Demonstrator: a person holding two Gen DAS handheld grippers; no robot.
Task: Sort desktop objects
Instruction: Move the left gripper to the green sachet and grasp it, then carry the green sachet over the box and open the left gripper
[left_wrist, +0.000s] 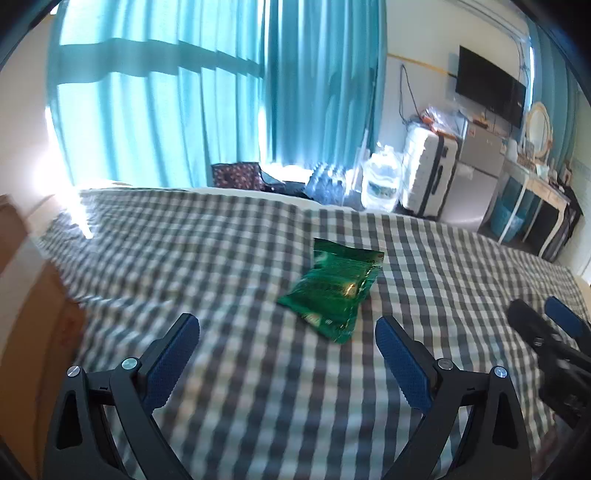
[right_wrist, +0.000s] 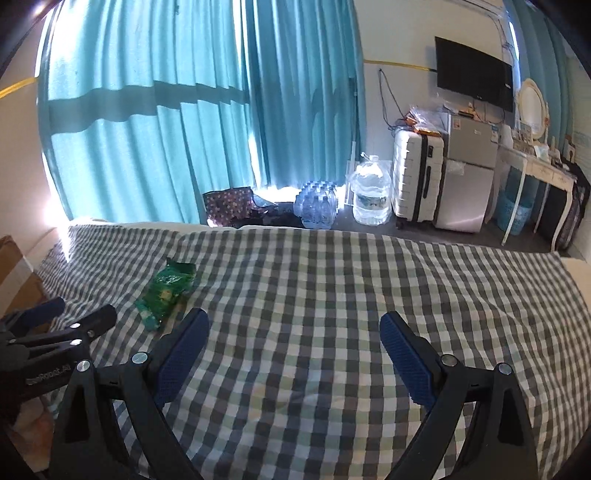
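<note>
A green snack packet (left_wrist: 332, 288) lies flat on the grey-and-white checked cloth (left_wrist: 221, 258). My left gripper (left_wrist: 288, 325) is open, its blue pads spread wide just short of the packet, nothing between them. The right gripper's black fingers (left_wrist: 535, 321) show at the right edge of the left wrist view. In the right wrist view the same packet (right_wrist: 166, 291) lies far left, and my right gripper (right_wrist: 294, 323) is open over bare checked cloth (right_wrist: 332, 295). The left gripper (right_wrist: 74, 314) pokes in from the left there, beside the packet.
A brown cardboard box (left_wrist: 22, 295) stands at the cloth's left edge. Beyond the far edge stand teal curtains (right_wrist: 184, 129), a patterned bag (right_wrist: 229, 206), packed water bottles (right_wrist: 317, 206), a large water jug (right_wrist: 371, 195), a white suitcase (right_wrist: 417, 173), a small fridge (right_wrist: 467, 170) and a white desk (right_wrist: 535, 166).
</note>
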